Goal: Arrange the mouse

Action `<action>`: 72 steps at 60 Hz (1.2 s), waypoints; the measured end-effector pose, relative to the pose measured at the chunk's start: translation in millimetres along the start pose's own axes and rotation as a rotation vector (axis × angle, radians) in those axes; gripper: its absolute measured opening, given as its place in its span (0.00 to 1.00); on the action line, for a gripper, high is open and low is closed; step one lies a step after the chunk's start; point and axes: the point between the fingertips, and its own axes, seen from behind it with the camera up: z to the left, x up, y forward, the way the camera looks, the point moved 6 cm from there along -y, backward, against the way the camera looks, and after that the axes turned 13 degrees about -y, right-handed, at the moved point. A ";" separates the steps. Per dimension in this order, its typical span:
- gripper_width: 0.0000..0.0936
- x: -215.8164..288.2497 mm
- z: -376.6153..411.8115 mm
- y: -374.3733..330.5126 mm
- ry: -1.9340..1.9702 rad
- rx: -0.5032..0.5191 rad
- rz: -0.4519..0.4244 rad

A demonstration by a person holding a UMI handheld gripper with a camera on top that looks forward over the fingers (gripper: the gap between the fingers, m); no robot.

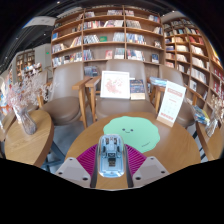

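— Library room, tall wooden bookshelves [110,35] along the back, wooden chairs [88,95] further in. Round wooden worktop [170,145] in front?

— Yes, with a light green blob-shaped mouse mat [133,131] lying flat on it, just ahead of the fingers.

— And the mouse?

— Pale grey translucent computer mouse [110,155], held between the pink pads [86,158], short of the mat.

— Gripper [110,160] state?

— Jaws narrowed, both pads pressed against the mouse's sides.

— Elsewhere?

— Vase of pale flowers [22,100] on a neighbouring round table, well apart.
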 end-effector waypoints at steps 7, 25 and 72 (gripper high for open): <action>0.44 52.0 -43.3 30.0 0.012 -0.051 -0.047; 0.45 22.4 -104.1 162.1 0.091 -0.064 0.089; 0.91 6.7 -91.6 -63.3 0.099 -0.098 -0.037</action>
